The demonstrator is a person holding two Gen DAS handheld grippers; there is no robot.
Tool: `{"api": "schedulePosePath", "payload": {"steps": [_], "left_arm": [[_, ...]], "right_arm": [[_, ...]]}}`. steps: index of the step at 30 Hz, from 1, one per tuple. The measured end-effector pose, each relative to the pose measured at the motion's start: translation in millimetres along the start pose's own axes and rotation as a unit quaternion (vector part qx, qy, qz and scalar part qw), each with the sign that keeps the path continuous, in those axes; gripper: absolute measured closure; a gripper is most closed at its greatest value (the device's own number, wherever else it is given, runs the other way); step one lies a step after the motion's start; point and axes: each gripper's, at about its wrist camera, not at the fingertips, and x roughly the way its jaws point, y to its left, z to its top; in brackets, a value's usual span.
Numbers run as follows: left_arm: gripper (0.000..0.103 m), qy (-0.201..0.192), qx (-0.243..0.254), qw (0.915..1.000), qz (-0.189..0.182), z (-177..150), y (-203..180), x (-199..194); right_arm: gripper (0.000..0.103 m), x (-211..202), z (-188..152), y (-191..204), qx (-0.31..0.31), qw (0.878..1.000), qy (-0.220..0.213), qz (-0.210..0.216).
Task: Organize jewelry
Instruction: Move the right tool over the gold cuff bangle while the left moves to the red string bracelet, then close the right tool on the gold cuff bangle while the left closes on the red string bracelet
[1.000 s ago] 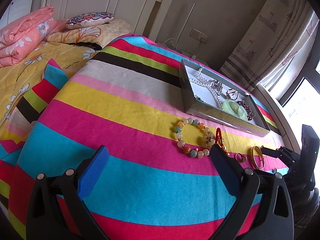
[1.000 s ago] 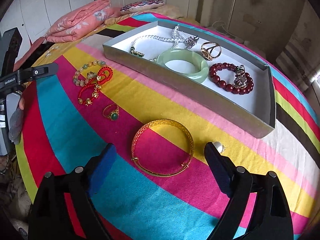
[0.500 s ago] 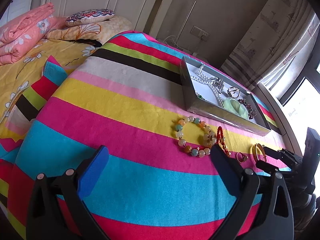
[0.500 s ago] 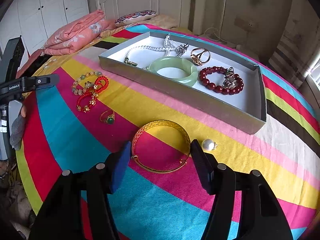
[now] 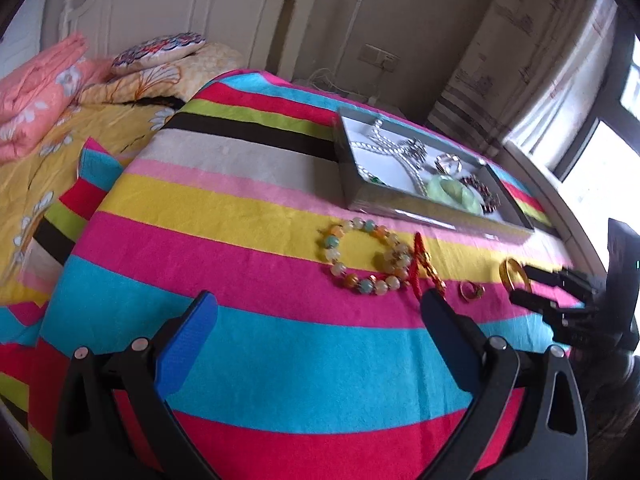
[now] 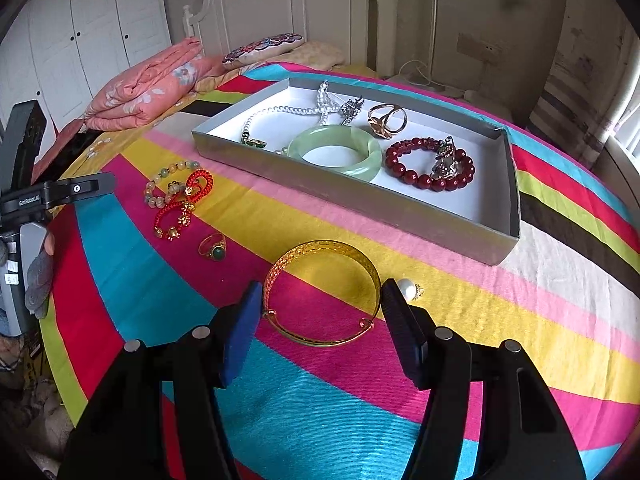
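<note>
Striped woven tablecloth, right gripper clasping round gold filigree bangle, left gripper agape

Five bracelets, two rings

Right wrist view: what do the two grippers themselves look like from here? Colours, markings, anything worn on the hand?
The right gripper has black plastic arms with round silver screw heads and flat blue pads on its jaws. The left gripper, at the frame's left edge, is a black bar with one white-ringed screw, small white lettering too small to read, and a grey handle below. A grey glove covers the hand holding it.
</note>
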Motion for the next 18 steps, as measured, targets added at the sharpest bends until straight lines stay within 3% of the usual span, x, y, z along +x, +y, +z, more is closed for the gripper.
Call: {"api": "schedulePosePath", "payload": {"steps": [7,9,11,13,15,18], "left_arm": [[0.005,0.002,0.158,0.9874,-0.014,-7.6,-75.3,-2.0],[0.016,0.020,0.154,0.9875,-0.026,-1.3,-77.0,7.4],[0.045,0.038,0.136,0.9890,-0.043,5.6,-74.9,16.8],[0.059,0.040,0.111,0.9908,-0.067,17.0,-75.4,24.1],[0.060,0.024,0.107,0.9926,-0.054,30.3,-82.2,27.4],[0.060,0.037,0.112,0.9924,-0.037,44.4,-90.4,41.6]], "right_arm": [[0.043,5.2,0.6,1.7,-0.001,1.000,0.008,-0.003],[0.043,6.4,0.5,1.5,0.000,1.000,0.011,-0.002],[0.043,7.1,0.4,1.3,0.001,1.000,0.012,-0.003],[0.043,7.6,0.3,0.8,0.003,1.000,0.012,-0.003],[0.043,7.6,0.0,0.9,0.005,1.000,0.011,-0.004],[0.043,8.7,0.2,2.3,0.004,1.000,0.011,-0.010]]}}
